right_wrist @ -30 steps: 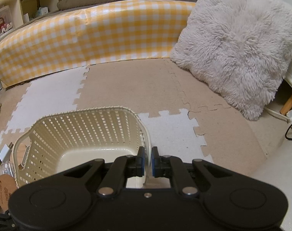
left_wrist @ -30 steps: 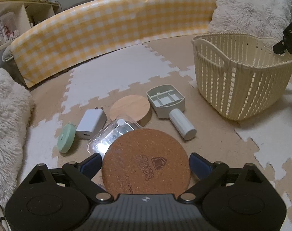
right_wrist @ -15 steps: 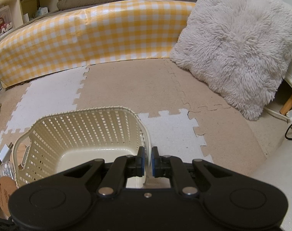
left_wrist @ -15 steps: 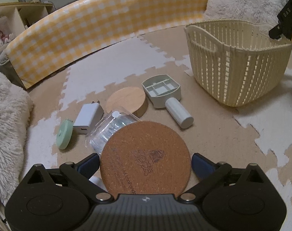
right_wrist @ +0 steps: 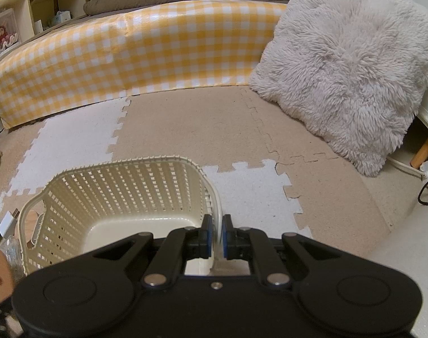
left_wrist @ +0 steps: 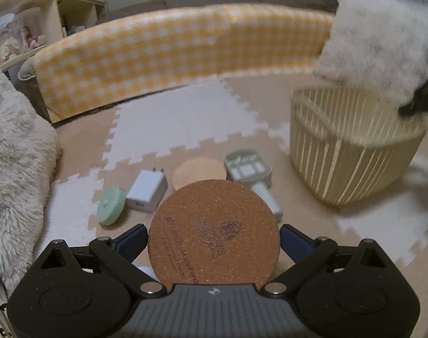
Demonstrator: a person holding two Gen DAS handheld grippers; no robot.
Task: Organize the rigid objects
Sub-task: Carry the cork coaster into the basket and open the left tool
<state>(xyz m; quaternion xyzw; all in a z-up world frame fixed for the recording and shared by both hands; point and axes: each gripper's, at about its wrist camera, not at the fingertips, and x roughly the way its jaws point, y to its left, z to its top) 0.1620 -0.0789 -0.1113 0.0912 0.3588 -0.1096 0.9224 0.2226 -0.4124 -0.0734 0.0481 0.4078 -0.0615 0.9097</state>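
Now that lifted clear of the floor and above the clear plastic case it had lain on — cork coaster (left_wrist: 213,232) clamped between the left gripper (left_wrist: 213,242) fingers, carried toward the cream basket (right_wrist: 123,197); right gripper (right_wrist: 216,235) fingers pinched on the basket rim, unmoved. Charger, wooden disc, green puck left behind on the floor.

Basket mouth: open, basket (right_wrist: 123,197) interior bare, near rim pinched by right gripper (right_wrist: 217,232).
Floor clutter: charger (left_wrist: 147,190), green disc (left_wrist: 111,205), scoop (left_wrist: 249,169), perhaps touching.
Far mat (right_wrist: 185,121): free.
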